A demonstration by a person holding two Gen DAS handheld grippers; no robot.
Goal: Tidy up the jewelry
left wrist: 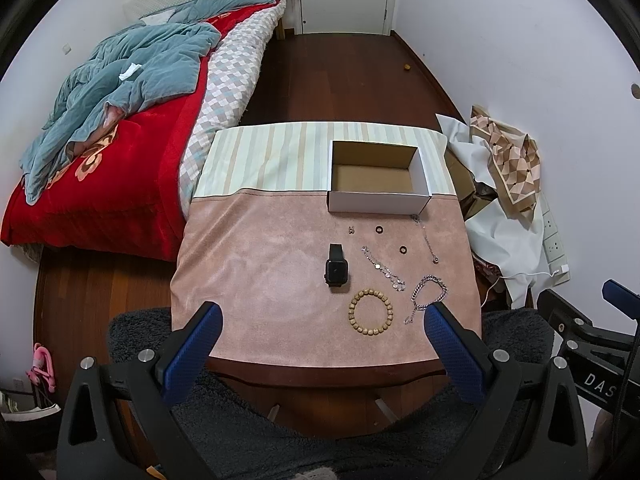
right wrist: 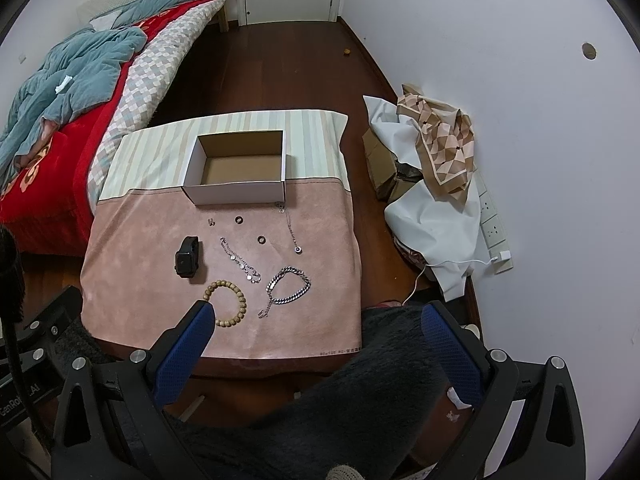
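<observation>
Both grippers are held back at the near edge of the surface [left wrist: 248, 248], above the person's lap. The left gripper [left wrist: 324, 320] is seen with fingers spread wide, nothing between them; the right gripper [right wrist: 316, 320] likewise wide and empty.

All jewelry is laid on the pink cloth in front of the open cardboard box [left wrist: 378, 200], which is seen to hold nothing: black watch [left wrist: 337, 266], beaded bracelet [left wrist: 370, 315], silver chain bracelet [left wrist: 428, 290], charm chain [left wrist: 384, 268], thin necklace [left wrist: 426, 238], two dark rings [left wrist: 377, 230] [left wrist: 403, 249], and a small pair of earrings [left wrist: 351, 230].

Risks judged from here:
- Thin chains lie flat on soft cloth; cloth may be pinched along with them.
- The charm chain's end lies near the silver chain bracelet; one may be dragged by the other.
- Rings and earrings are small; slipping from wide fingers is likely.
- The necklace's top end lies just beside the box wall, so approach there is cramped.

Around: bed [left wrist: 100, 140] to the left, draped boxes [right wrist: 432, 184] and a power strip [right wrist: 494, 224] to the right, well apart from the work.
</observation>
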